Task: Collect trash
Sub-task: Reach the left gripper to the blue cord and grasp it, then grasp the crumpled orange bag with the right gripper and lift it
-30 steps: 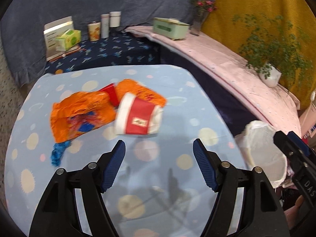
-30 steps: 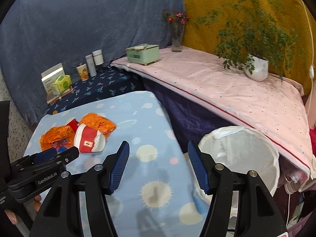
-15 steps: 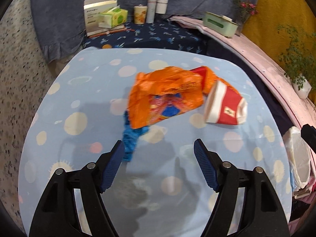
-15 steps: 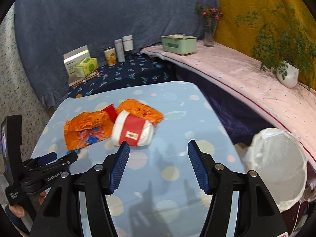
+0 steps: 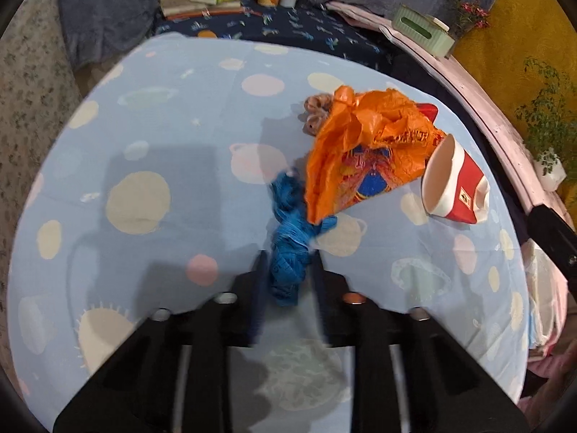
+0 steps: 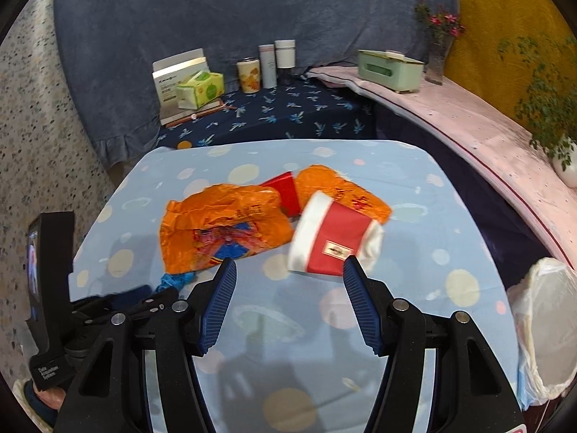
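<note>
On the blue spotted tablecloth (image 5: 151, 137), left gripper (image 5: 286, 263) has its jaws nearly closed around the blue wad (image 5: 288, 249), which touches the orange wrapper (image 5: 364, 158). Right gripper (image 6: 290, 270) is wide open, empty, just short of the red cup (image 6: 335, 243). Step looks like first pick; next: lift and carry to the lined bin (image 6: 544, 328).

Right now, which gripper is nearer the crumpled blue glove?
Left. The left gripper has the blue glove between its closing fingers. The right gripper hangs open to the glove's right, facing the red paper cup.
</note>
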A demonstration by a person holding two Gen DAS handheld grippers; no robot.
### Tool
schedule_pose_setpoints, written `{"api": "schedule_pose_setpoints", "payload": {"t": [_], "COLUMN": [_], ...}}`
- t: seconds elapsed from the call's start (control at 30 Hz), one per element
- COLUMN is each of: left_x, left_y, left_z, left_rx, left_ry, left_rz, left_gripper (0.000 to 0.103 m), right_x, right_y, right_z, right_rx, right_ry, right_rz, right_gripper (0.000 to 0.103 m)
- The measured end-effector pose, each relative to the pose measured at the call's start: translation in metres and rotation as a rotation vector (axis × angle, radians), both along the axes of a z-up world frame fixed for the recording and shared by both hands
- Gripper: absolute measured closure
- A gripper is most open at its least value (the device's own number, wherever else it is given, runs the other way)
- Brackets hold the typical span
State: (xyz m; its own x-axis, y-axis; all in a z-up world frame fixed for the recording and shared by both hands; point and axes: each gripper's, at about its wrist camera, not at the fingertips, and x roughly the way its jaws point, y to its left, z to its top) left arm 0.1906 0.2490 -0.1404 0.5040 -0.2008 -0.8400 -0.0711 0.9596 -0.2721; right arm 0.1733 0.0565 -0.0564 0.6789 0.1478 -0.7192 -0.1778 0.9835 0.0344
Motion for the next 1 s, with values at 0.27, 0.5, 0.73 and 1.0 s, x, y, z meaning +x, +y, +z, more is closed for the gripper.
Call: {"api": "schedule_pose_setpoints", "payload": {"t": [0.27, 0.5, 0.73, 1.0], "left_x": [-0.008, -0.01, -0.002, 0.006], "left_y": [0.021, 0.037, 0.054, 0.055], "left_z": [0.006, 0.009, 0.013, 0.02], "left_rx": [-0.067, -0.067, -0.056, -0.036], "left_ry": [-0.024, -0.03, -0.042, -0.061], "left_rz": [0.02, 0.044, 0.078, 0.081], "left_gripper": [0.085, 0.085, 0.085, 0.085], "right_x": [0.02, 0.038, 0.061, 0.06], "right_y": [0.051, 0.091, 0.106, 0.09], "right_z": [-0.009, -0.019, -0.037, -0.046], "right_rx": [0.02, 0.021, 0.015, 0.05], "right_ry": [0.025, 0.037, 0.072, 0.102], "right_rz": [0.068, 0.104, 0.111, 0.102], "right_gripper": [0.043, 0.043, 0.057, 0.088]}}
